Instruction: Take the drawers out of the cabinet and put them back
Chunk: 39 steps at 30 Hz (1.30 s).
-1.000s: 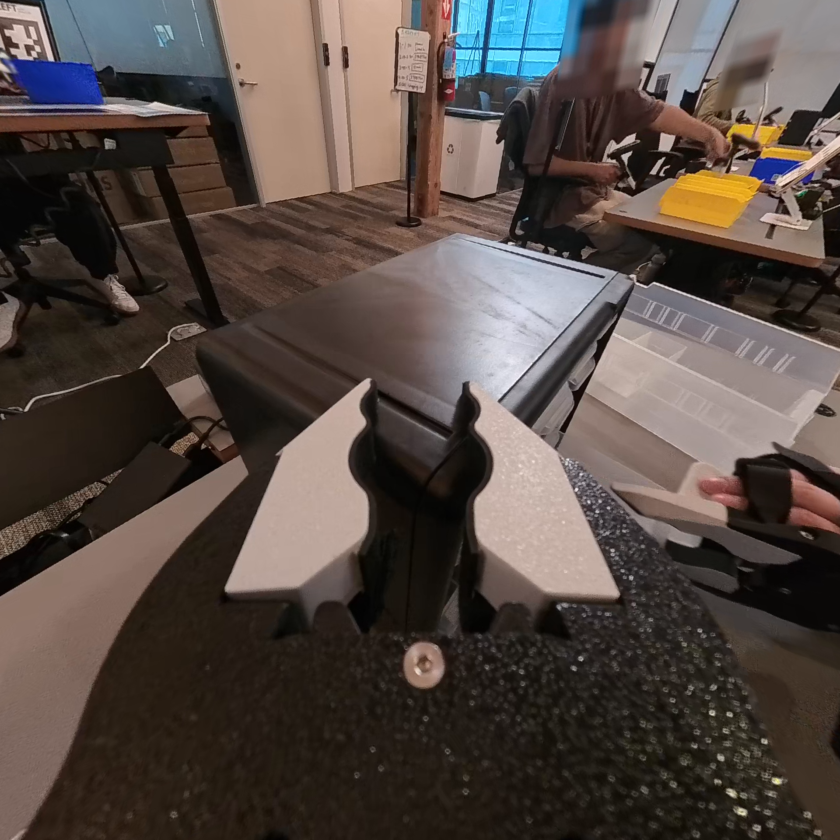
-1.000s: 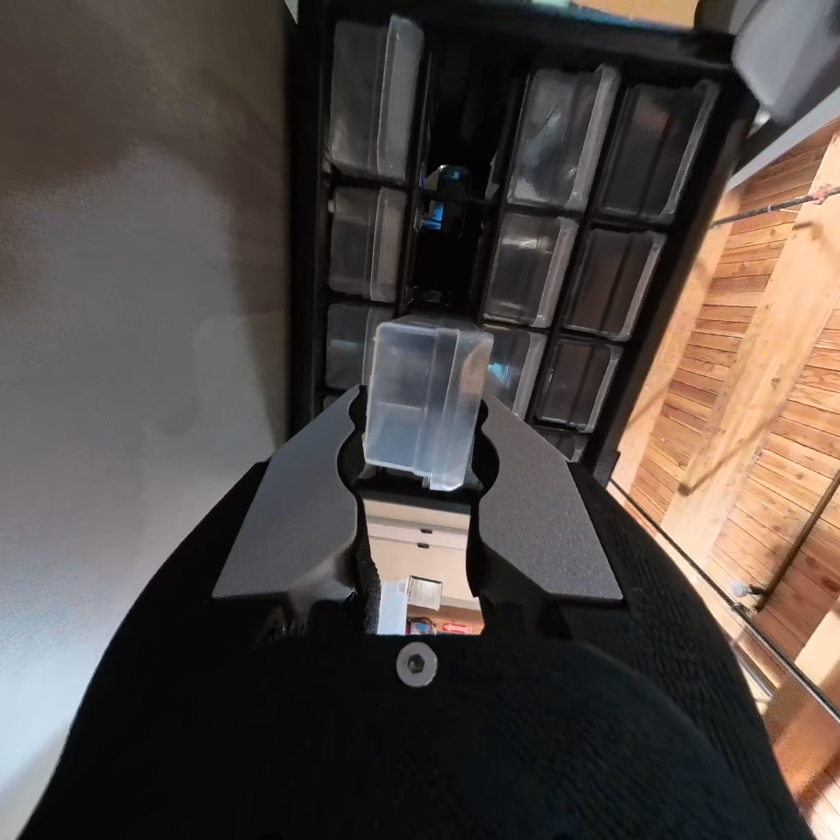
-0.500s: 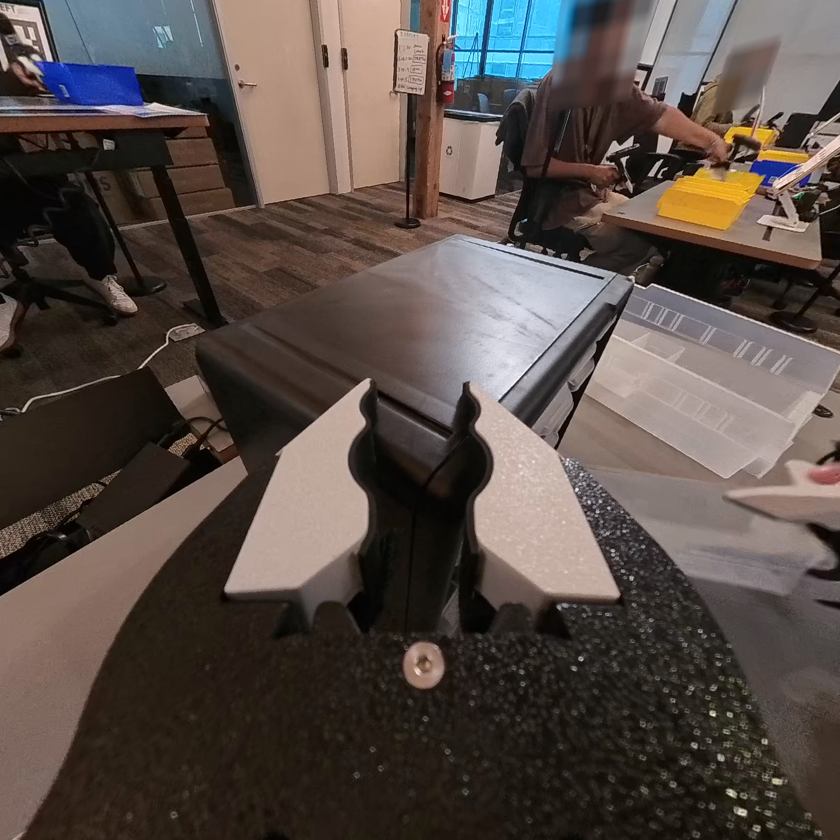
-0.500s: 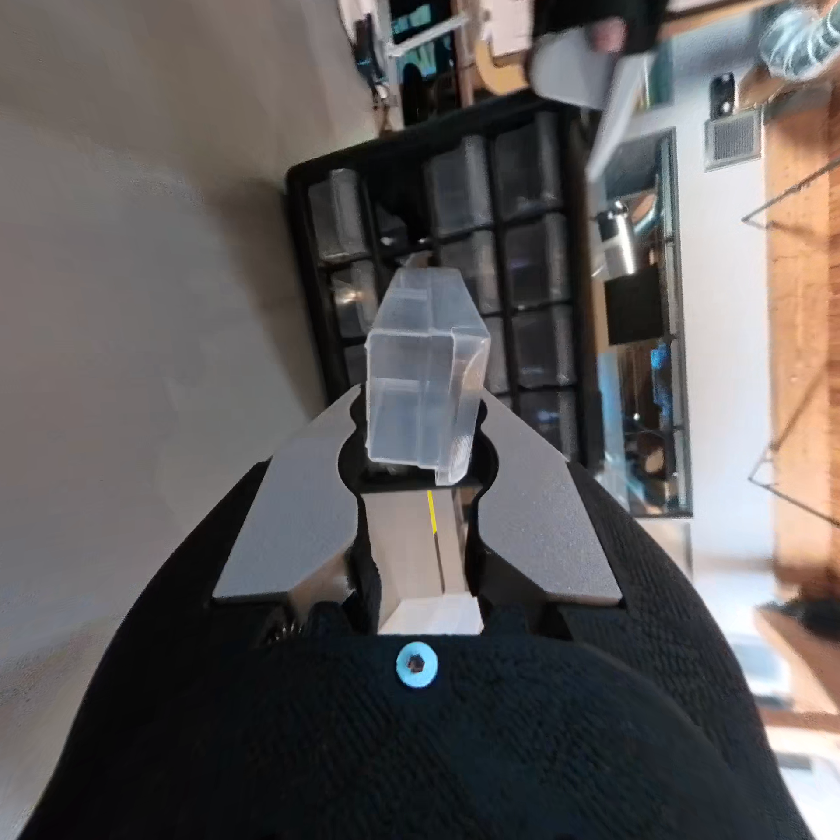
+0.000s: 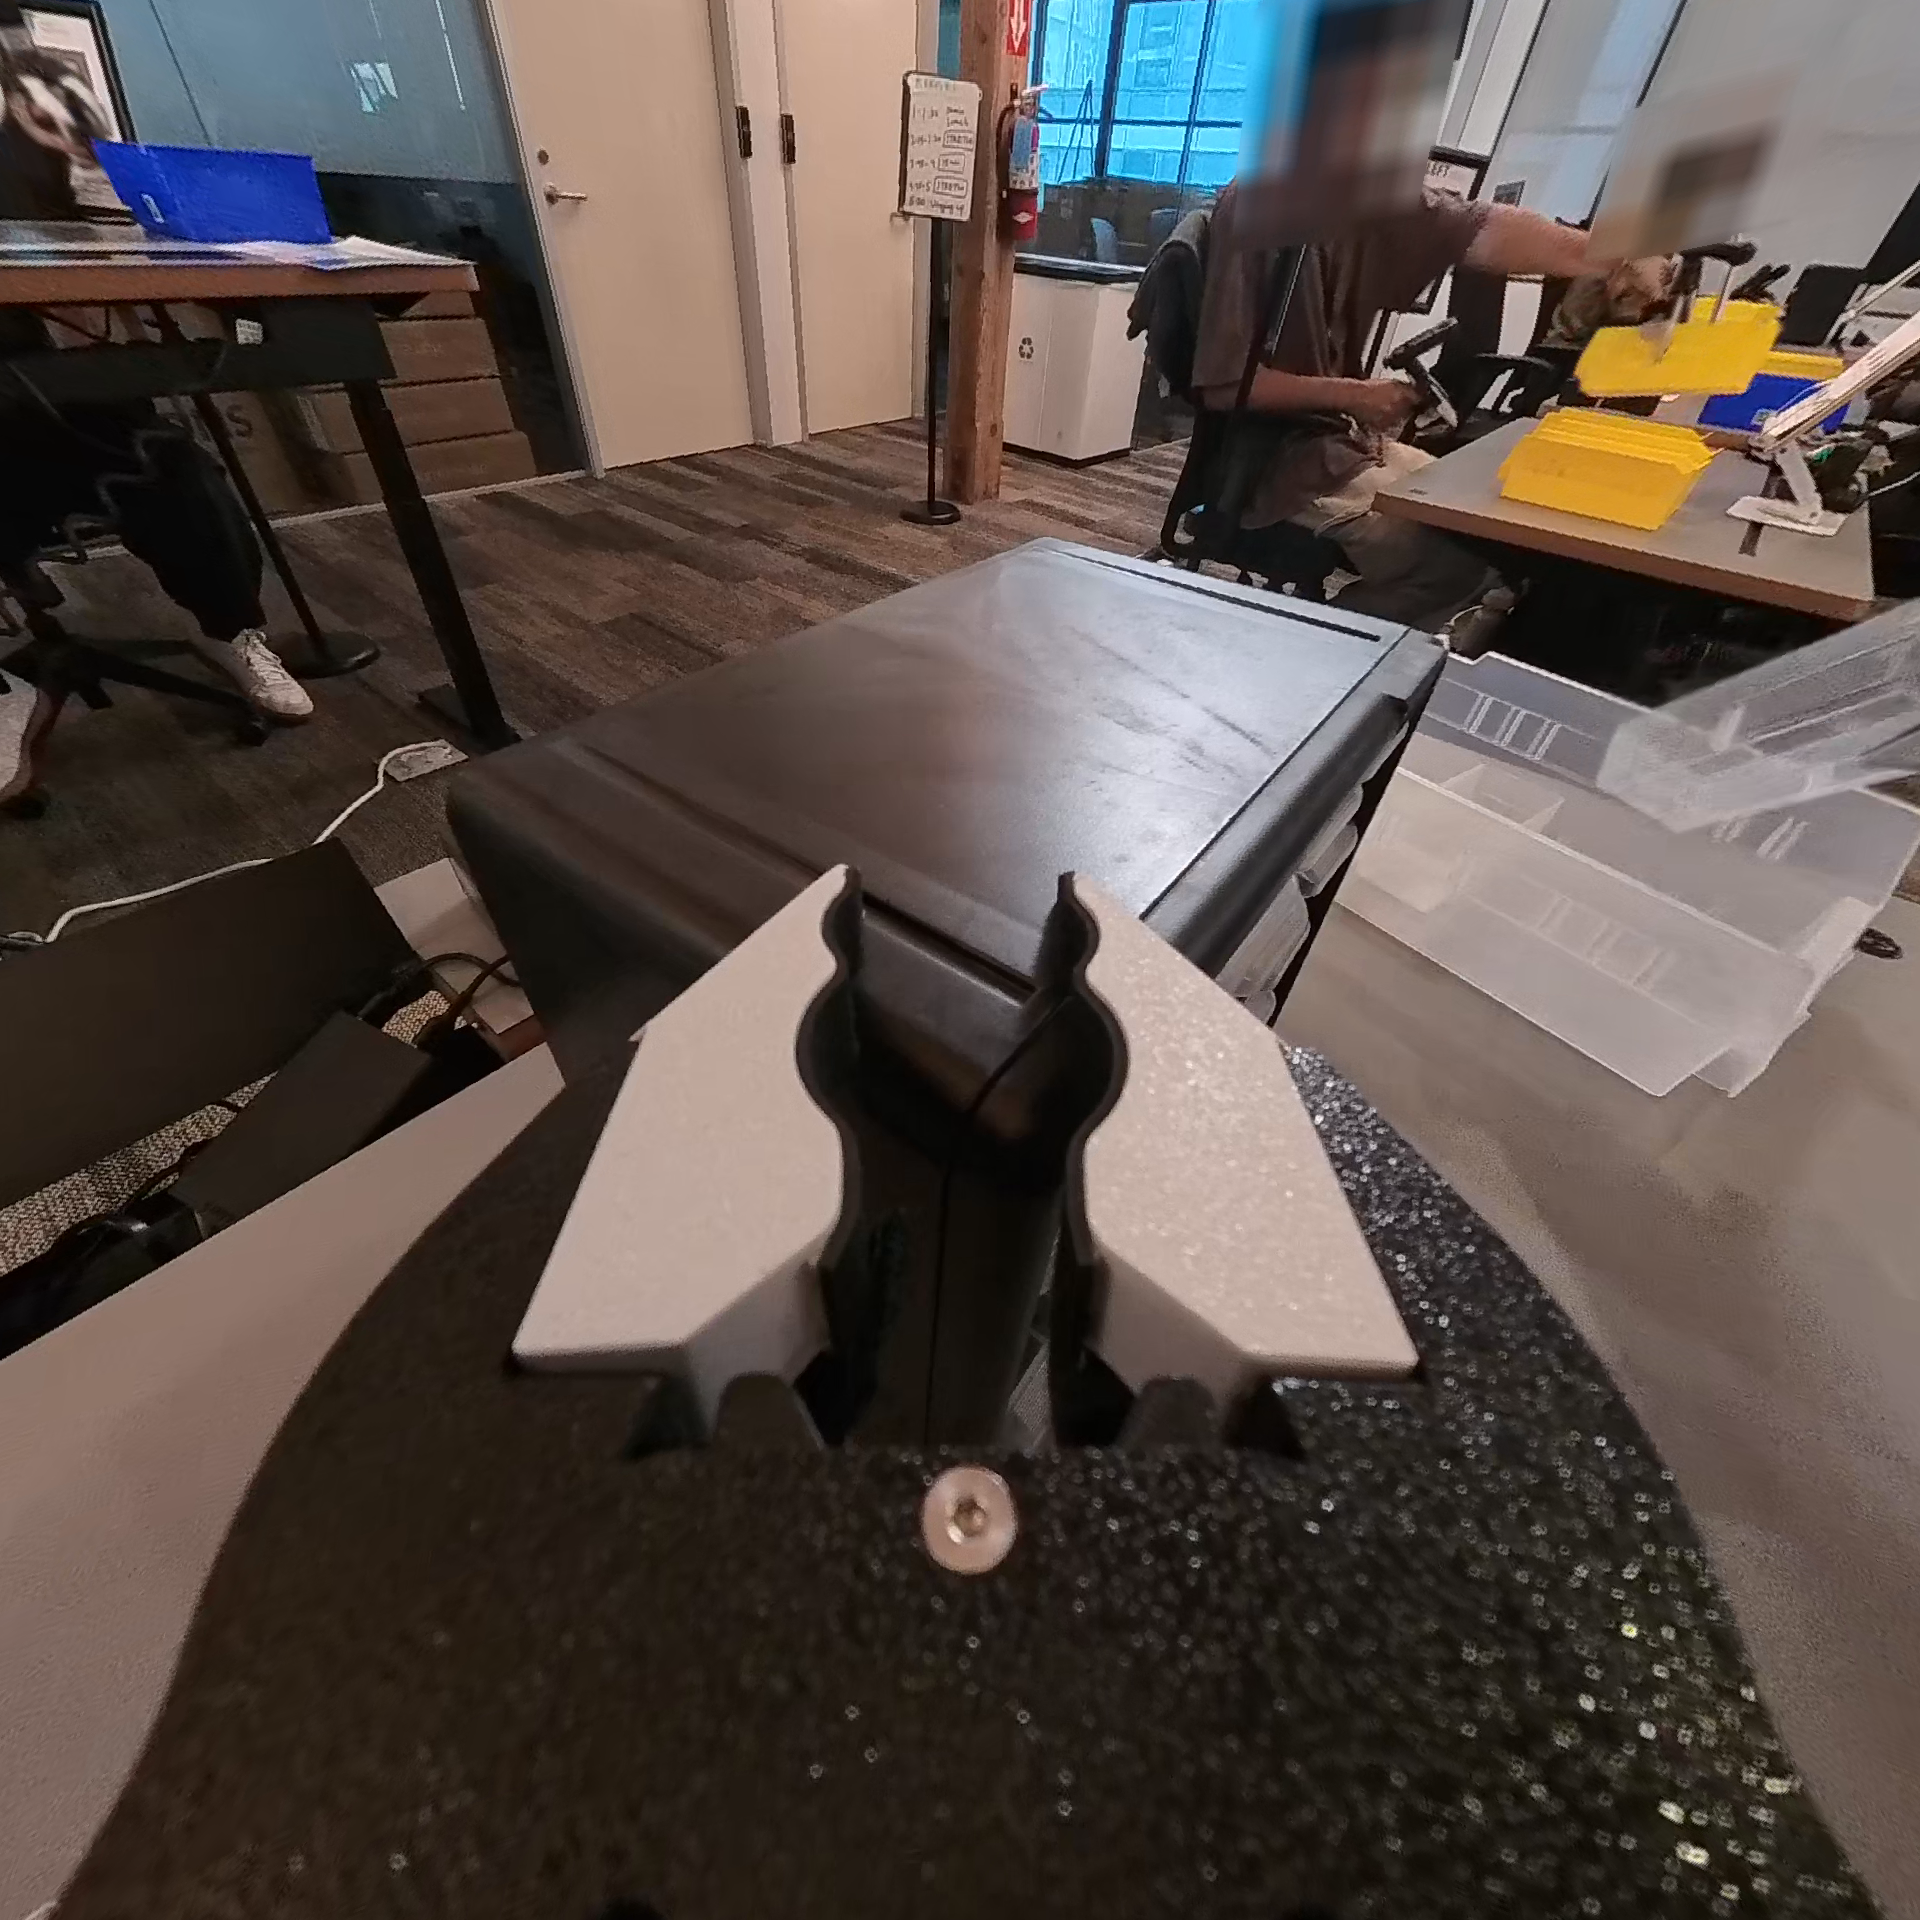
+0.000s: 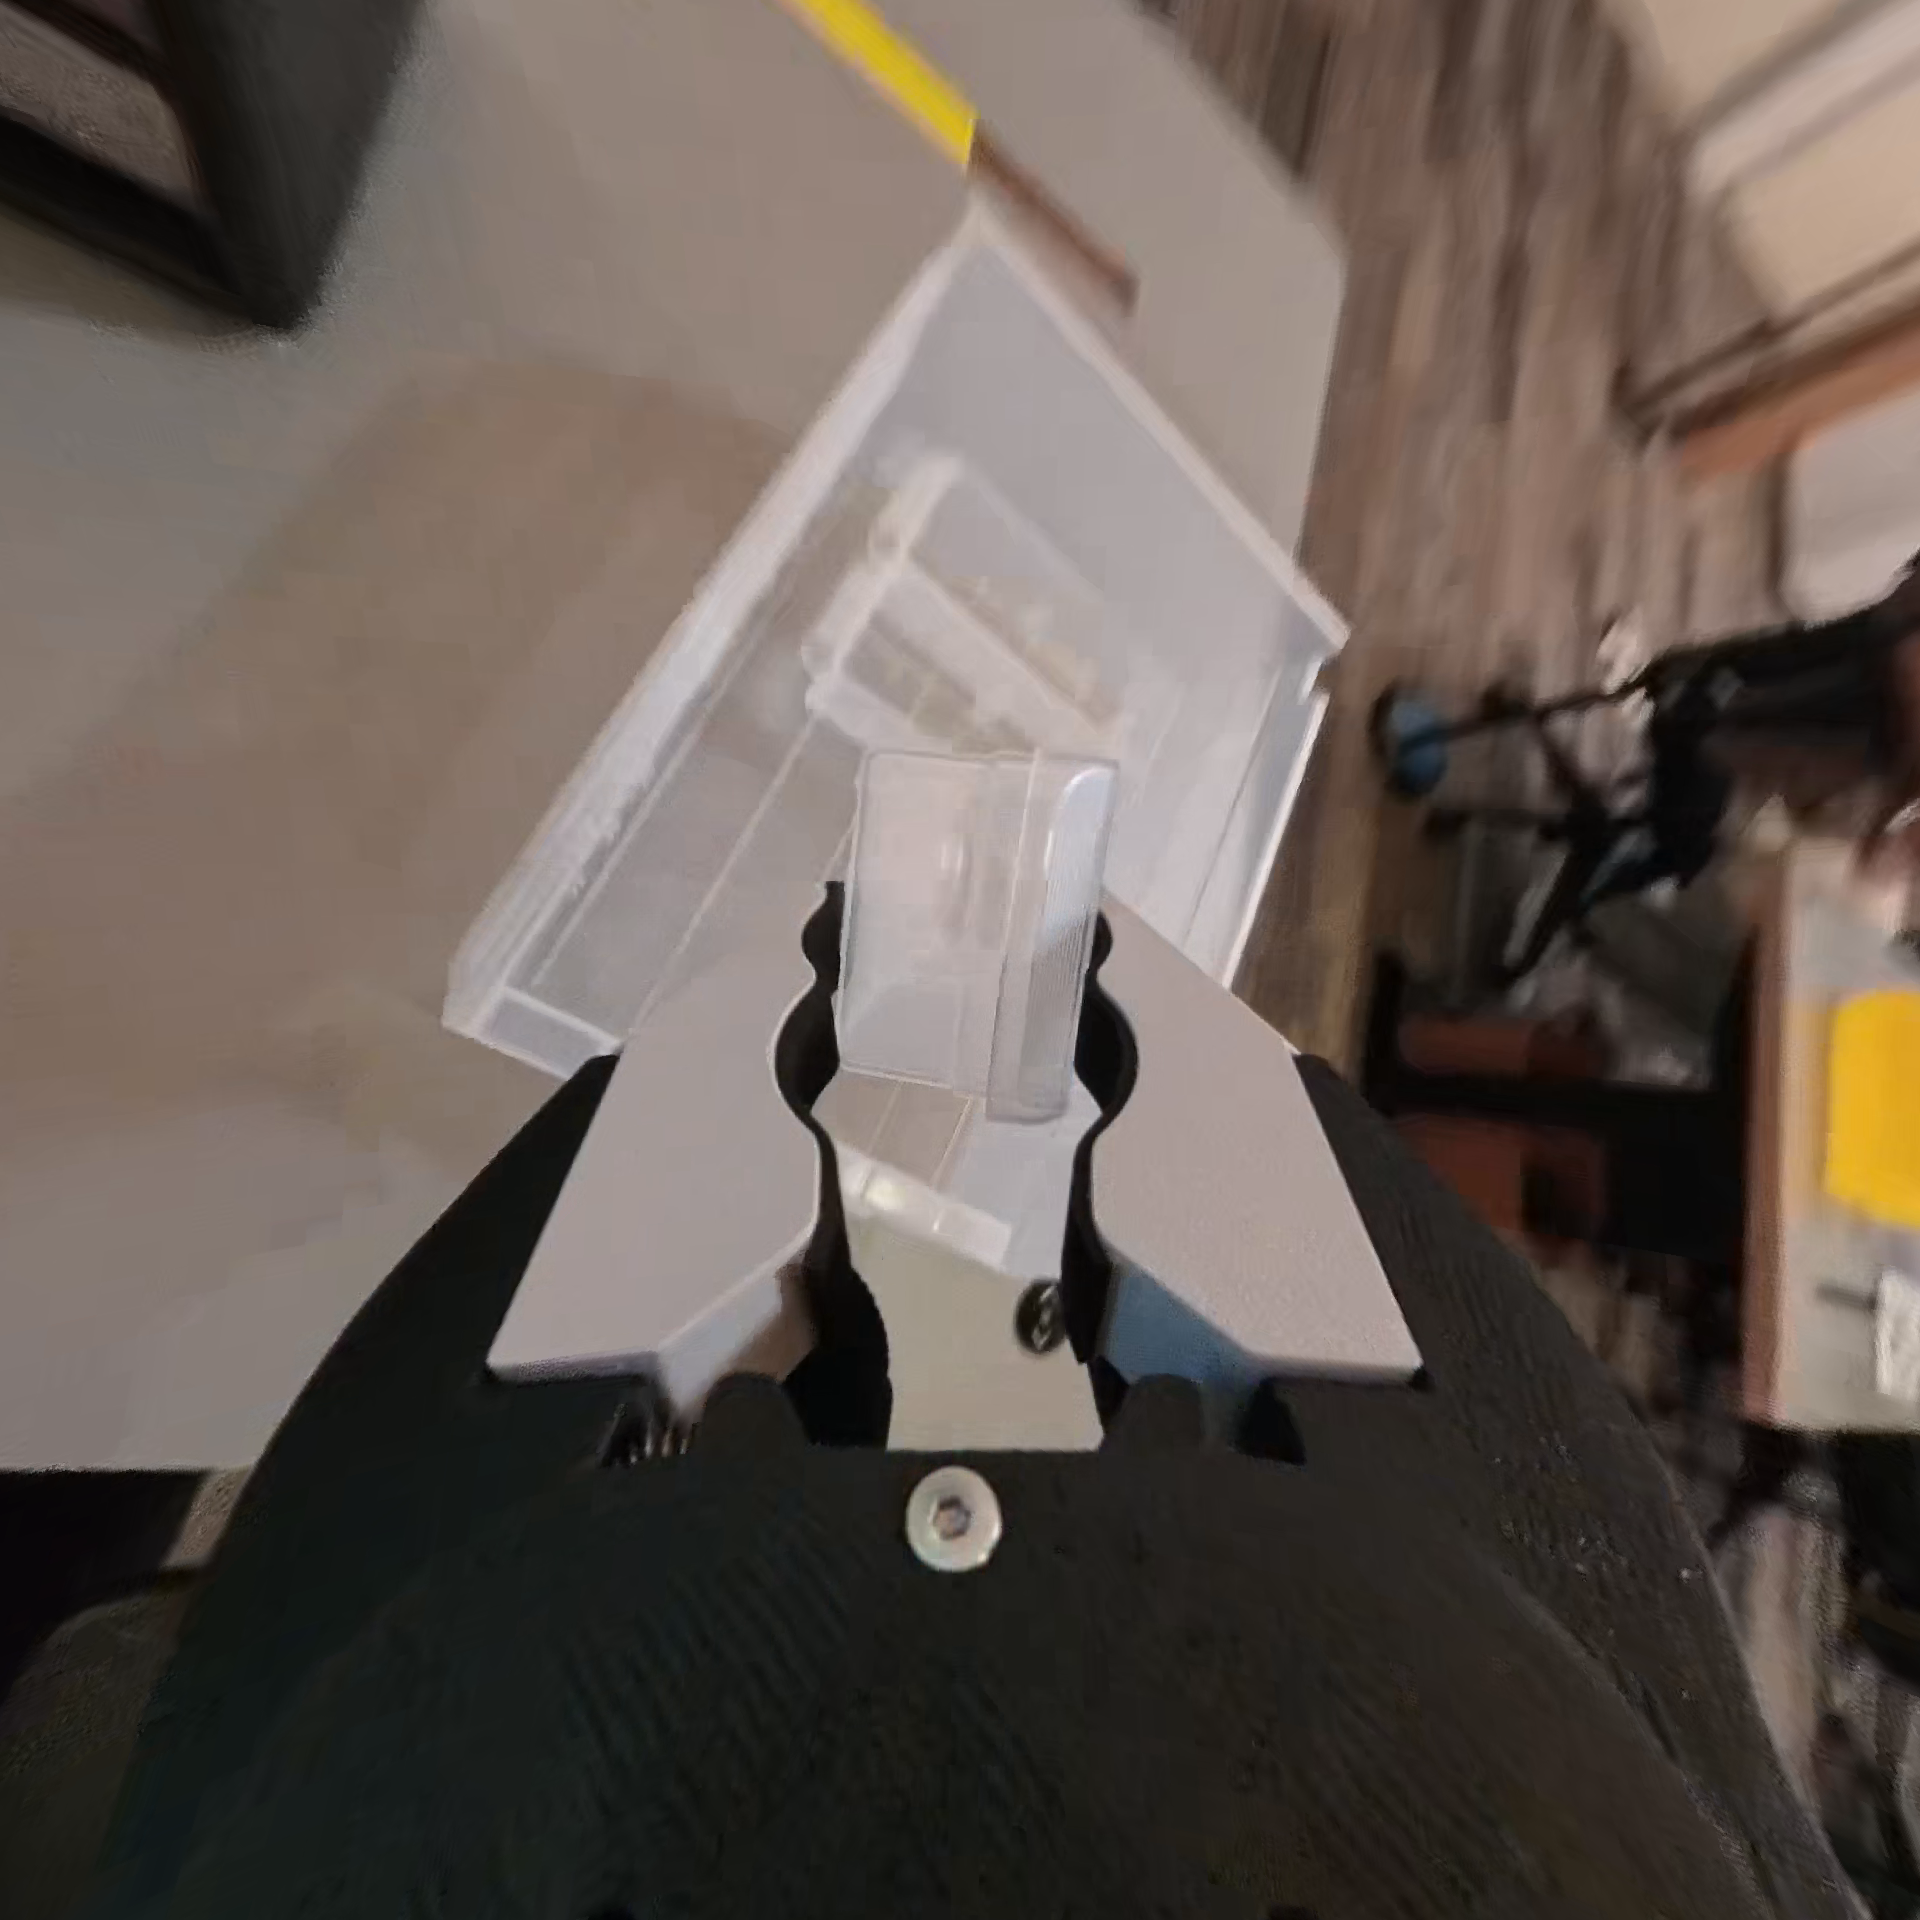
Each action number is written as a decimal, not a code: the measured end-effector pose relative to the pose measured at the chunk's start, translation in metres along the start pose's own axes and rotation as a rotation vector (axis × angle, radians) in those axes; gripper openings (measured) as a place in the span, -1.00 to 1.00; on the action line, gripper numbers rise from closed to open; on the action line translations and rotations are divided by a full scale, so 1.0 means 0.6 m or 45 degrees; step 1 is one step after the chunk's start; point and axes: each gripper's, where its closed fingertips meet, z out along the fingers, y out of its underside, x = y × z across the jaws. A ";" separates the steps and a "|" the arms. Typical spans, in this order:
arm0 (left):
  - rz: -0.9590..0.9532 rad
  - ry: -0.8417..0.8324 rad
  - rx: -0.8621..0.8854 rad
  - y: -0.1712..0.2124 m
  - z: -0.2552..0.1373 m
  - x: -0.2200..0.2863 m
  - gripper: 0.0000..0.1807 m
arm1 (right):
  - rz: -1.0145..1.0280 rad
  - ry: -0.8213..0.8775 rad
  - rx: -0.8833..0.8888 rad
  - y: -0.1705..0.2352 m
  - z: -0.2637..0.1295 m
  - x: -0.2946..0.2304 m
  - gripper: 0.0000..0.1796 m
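- The left gripper (image 5: 958,935) is seen in the lower centre of the left wrist view, its pale fingers (image 5: 707,1122) clamped on the near corner edge of the black cabinet (image 5: 997,717), which fills the middle of that frame
- The cabinet's dark top is seen from above; on its right side, a column of clear drawer fronts (image 5: 1314,914) is partly visible below the top edge
- A large clear tray (image 5: 1621,914) with ribbed walls lies on the grey table (image 5: 1558,1299) at the right of the frame, just beside the cabinet
- A small clear drawer (image 5: 1756,727) is seen at the right edge of the left wrist view, tilted and raised above the tray — its carrier is cut off by the frame edge
- In the right wrist view the right gripper (image 6: 961,935) is closed on the small clear drawer (image 6: 971,914), which is held upright between the fingertips at the centre of the frame
- Behind the held drawer the clear tray (image 6: 935,582) lies diagonally across the middle of the frame; whether the two touch cannot be told — the picture is blurred
- A corner of the cabinet (image 6: 208,156) shows in the upper left of the right wrist view, well apart from the held drawer
- A seated person (image 5: 1340,343) is seen at a desk with yellow bins (image 5: 1600,478) in the upper right of the left wrist view
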 end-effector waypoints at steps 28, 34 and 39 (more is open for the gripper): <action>0.005 -0.006 -0.004 0.001 0.000 0.000 -0.62 | -0.536 -0.416 -0.330 0.125 0.187 -0.069 -0.57; 0.004 -0.005 -0.003 0.001 0.000 0.000 -0.62 | -0.449 -0.368 -0.344 0.120 0.241 -0.067 -0.76; 0.005 -0.003 -0.003 0.001 0.000 0.001 -0.62 | -0.398 -0.313 -0.307 0.104 0.251 -0.060 -0.49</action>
